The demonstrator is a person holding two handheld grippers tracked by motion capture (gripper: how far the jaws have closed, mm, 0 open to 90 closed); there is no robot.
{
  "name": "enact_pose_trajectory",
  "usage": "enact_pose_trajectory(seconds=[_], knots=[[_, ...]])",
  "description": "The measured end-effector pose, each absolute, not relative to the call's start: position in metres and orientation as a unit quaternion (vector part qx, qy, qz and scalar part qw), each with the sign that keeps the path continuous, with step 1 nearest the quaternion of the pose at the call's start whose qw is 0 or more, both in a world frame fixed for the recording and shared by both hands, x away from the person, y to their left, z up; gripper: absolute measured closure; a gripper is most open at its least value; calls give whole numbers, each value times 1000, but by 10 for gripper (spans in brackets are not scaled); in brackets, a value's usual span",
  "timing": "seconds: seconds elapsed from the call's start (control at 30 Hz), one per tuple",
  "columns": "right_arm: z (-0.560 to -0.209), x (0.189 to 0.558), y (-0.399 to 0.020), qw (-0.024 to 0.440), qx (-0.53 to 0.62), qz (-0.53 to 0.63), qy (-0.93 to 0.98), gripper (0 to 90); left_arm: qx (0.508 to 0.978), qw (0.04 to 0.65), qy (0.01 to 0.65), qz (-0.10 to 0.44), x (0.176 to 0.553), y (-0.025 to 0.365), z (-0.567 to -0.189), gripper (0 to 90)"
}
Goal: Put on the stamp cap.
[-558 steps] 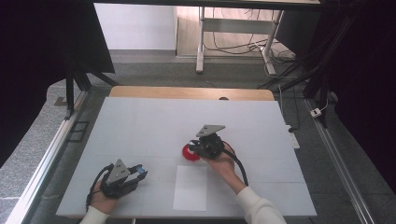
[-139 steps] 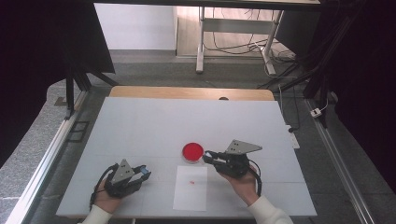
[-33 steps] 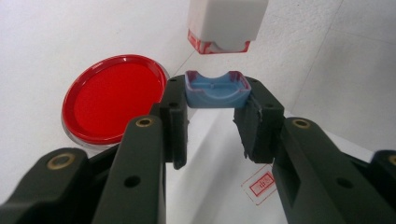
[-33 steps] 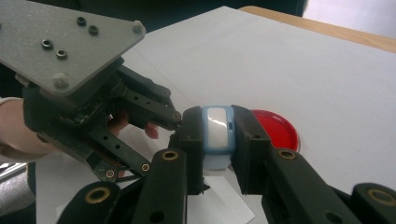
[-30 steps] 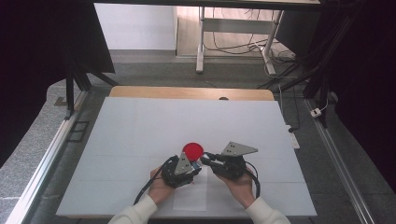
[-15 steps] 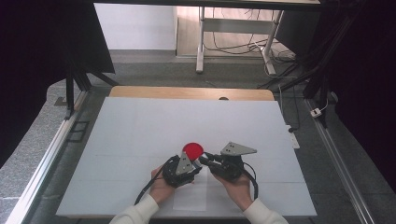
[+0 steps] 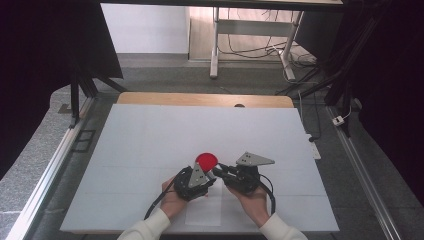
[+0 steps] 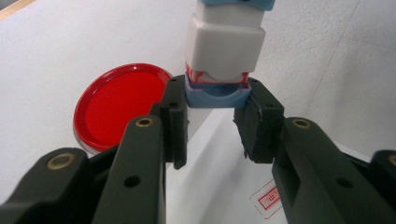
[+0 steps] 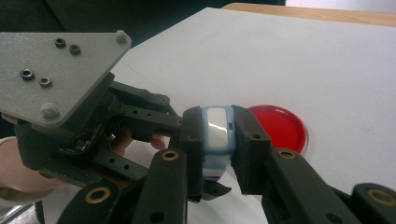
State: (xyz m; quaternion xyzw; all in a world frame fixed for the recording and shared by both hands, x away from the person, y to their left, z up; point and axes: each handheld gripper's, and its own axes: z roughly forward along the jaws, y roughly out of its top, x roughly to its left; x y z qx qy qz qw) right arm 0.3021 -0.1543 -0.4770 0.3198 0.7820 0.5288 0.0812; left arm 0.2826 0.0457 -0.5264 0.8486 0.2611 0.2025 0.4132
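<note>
Both grippers were clamped on one small stamp with a white plastic body and light-blue ends (image 8: 225, 51), held just off the white table (image 7: 150, 140), right beside the round red ink pad (image 7: 206, 160). Left gripper (image 8: 215, 122) pinched its blue cap end, right gripper (image 9: 217, 140) its blue-and-white body, so the stamp's long axis ran straight between the two tools. Red ink showed at the cap seam. A pull-apart along that axis looked likely next.

The high view is looking forward and down over the white table (image 7: 150, 150) from afar; each gripper view is peering close along its own jaws, all three sharing the red dish (image 7: 206, 160) (image 8: 116, 102) (image 9: 280, 127)
</note>
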Motion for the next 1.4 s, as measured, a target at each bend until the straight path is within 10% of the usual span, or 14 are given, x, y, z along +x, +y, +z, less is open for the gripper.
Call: enact_pose_trajectory(seconds=[1.4], knots=[[-484, 307, -152, 36, 350, 515, 782, 749, 853, 396, 251, 231, 278, 43, -526, 647]])
